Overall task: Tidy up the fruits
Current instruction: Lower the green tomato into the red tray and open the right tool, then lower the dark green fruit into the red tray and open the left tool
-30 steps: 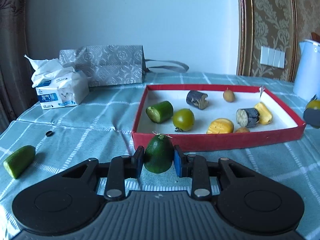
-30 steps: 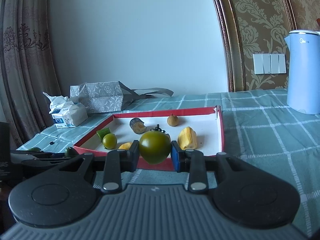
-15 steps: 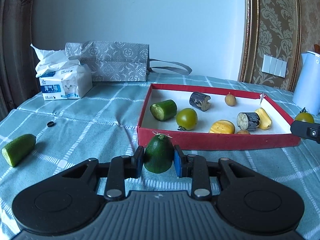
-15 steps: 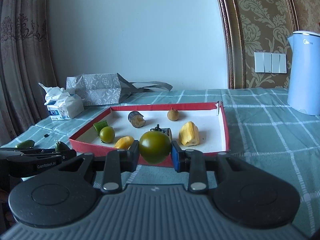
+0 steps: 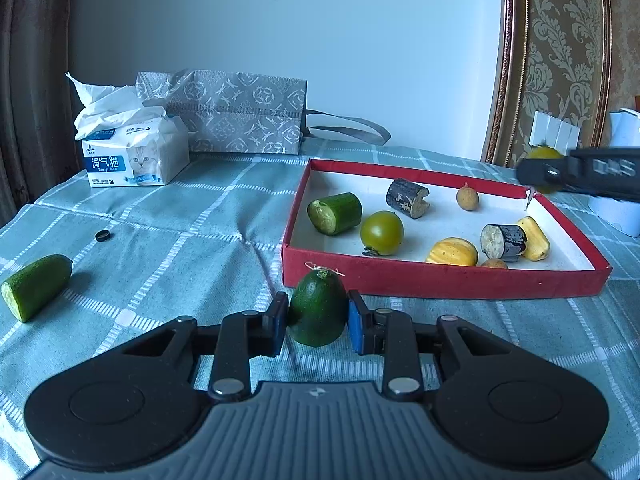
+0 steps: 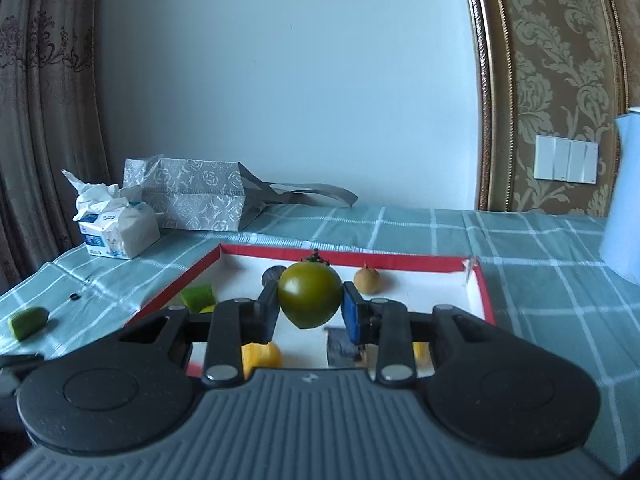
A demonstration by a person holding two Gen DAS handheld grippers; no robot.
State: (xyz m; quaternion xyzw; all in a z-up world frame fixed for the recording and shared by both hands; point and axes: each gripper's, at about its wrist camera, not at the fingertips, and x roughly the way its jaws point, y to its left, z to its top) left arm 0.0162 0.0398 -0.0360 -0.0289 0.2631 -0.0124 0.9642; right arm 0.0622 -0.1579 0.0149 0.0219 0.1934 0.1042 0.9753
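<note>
My left gripper (image 5: 317,320) is shut on a small dark green avocado-like fruit (image 5: 317,309), held just in front of the near wall of the red box (image 5: 440,278). My right gripper (image 6: 310,307) is shut on a green tomato (image 6: 309,293) and hangs over the box (image 6: 400,258). It shows in the left wrist view at the far right, above the box's far corner. Inside the box lie a cucumber piece (image 5: 335,213), another green tomato (image 5: 381,233), two dark cut pieces, yellow pieces and a small round brown fruit (image 5: 467,198).
A loose cucumber piece (image 5: 35,286) and a small black ring (image 5: 102,235) lie on the checked cloth at the left. A tissue pack (image 5: 134,156) and a grey patterned bag (image 5: 236,114) stand at the back. A pale blue kettle (image 6: 624,200) stands at the right.
The right gripper has moved with its tomato from in front of the box to over its inside. The left gripper keeps hold of its fruit and has barely shifted.
</note>
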